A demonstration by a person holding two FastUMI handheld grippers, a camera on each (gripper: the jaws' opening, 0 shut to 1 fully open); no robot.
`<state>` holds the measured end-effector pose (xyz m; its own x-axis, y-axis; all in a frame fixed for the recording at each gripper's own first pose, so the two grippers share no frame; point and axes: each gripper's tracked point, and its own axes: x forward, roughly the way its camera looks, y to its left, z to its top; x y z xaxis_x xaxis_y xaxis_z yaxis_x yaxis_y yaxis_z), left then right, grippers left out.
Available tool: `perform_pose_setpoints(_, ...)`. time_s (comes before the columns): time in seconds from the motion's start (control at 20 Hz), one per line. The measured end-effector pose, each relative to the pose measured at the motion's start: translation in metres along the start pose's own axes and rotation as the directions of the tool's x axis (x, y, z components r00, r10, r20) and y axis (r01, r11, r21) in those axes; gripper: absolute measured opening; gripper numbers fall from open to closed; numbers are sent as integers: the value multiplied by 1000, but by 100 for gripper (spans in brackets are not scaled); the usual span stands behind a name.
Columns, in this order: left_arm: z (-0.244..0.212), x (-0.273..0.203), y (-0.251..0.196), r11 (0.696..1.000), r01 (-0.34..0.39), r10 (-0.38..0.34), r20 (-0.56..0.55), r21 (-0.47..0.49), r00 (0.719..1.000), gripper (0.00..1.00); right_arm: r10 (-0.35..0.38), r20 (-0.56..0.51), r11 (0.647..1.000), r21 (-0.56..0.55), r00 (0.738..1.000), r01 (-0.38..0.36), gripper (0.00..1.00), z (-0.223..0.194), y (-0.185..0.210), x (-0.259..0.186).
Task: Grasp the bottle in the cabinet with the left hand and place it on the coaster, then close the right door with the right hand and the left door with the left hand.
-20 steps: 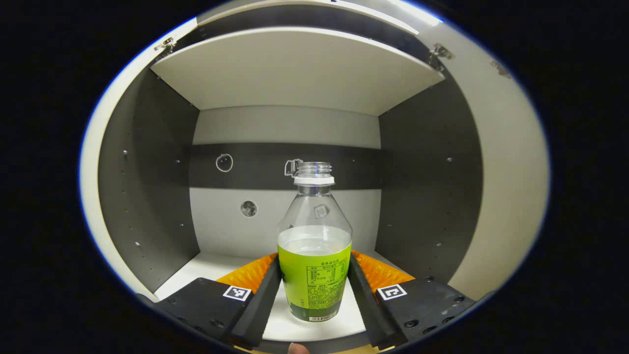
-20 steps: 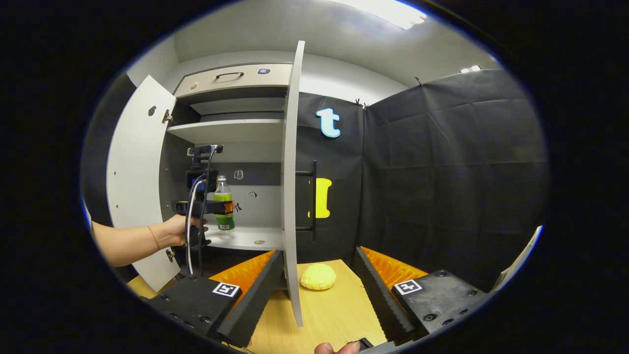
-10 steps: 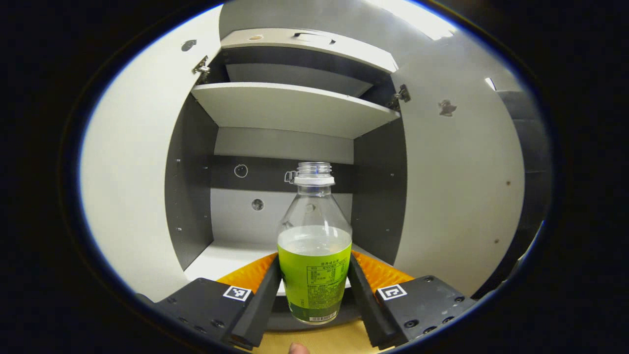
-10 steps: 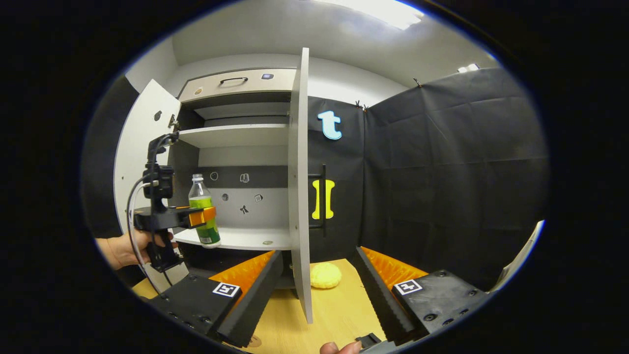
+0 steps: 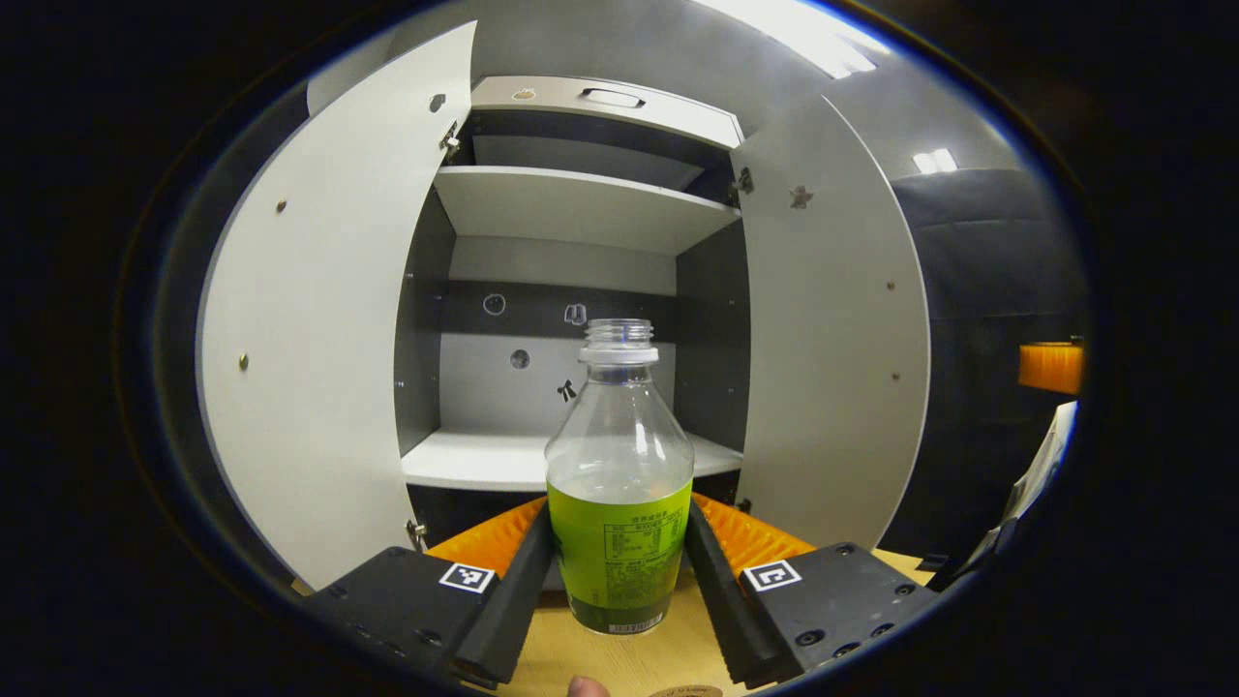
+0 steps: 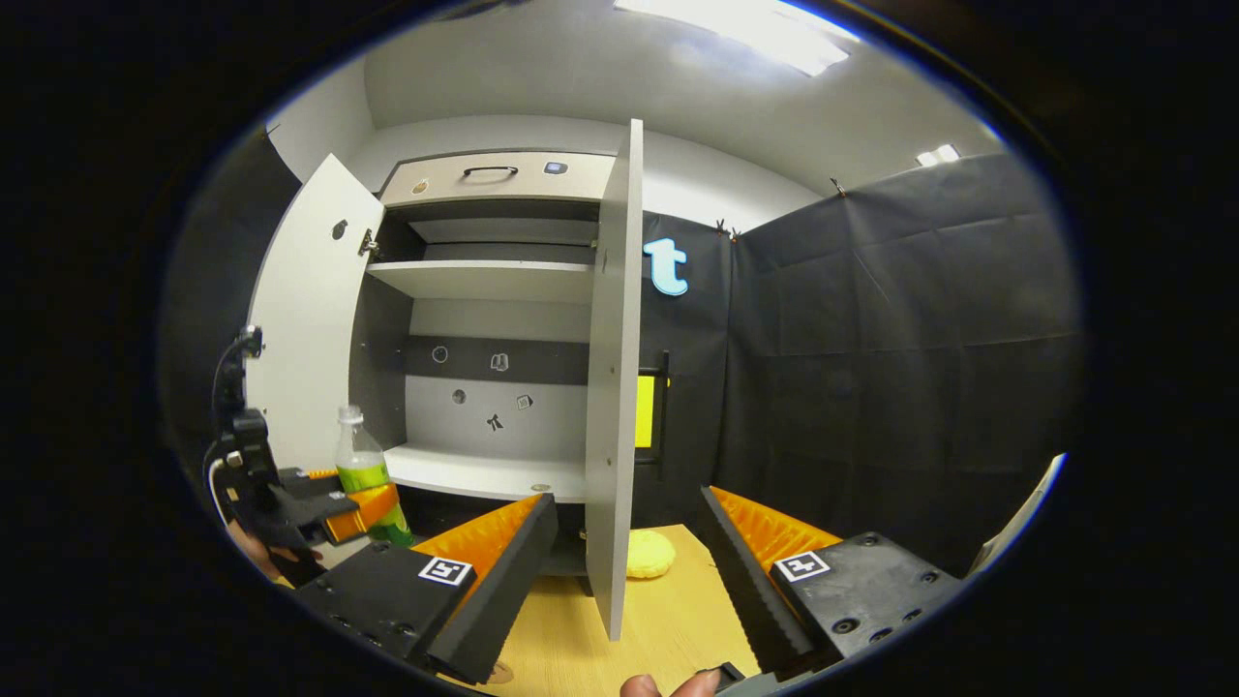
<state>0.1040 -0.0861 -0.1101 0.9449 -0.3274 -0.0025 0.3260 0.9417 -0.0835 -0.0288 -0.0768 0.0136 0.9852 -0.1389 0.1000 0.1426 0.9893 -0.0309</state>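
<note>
**Bottle held clear of the open cabinet**

The cabinet [image 5: 571, 208] stands with both doors swung wide: in the left gripper view the left door [image 5: 319, 319] and the right door [image 5: 832, 329] frame its pale shelves, and in the right gripper view the right door [image 6: 615, 387] shows edge-on just ahead of the camera. Below lies the wooden table [image 6: 668, 610], with a yellow sponge-like lump [image 6: 649, 554] resting on it near the foot of that door.

The left gripper [image 5: 619, 571] is closed on the bottle [image 5: 619, 484], both fingers pressing the green label from either side. The bottle is upright, uncapped, partly filled with clear liquid, and hangs above the table in front of the cabinet, outside the shelf. The right gripper view shows the same bottle [image 6: 366, 474] in the left gripper [image 6: 360, 511] at the far left, beside the left door.

The right gripper [image 6: 629, 571] has its fingers spread wide apart and holds nothing. A rounded edge, possibly the coaster [image 5: 684, 691], peeks in at the bottom of the left gripper view.
</note>
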Motion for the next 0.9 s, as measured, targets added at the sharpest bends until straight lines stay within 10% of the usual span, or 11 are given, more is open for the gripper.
perform_pose_setpoints(0.9,-211,-56,-83,984,179,-179,-89,-1,980,79,9,-30,997,-73,999,-11,97,5,3,-17)
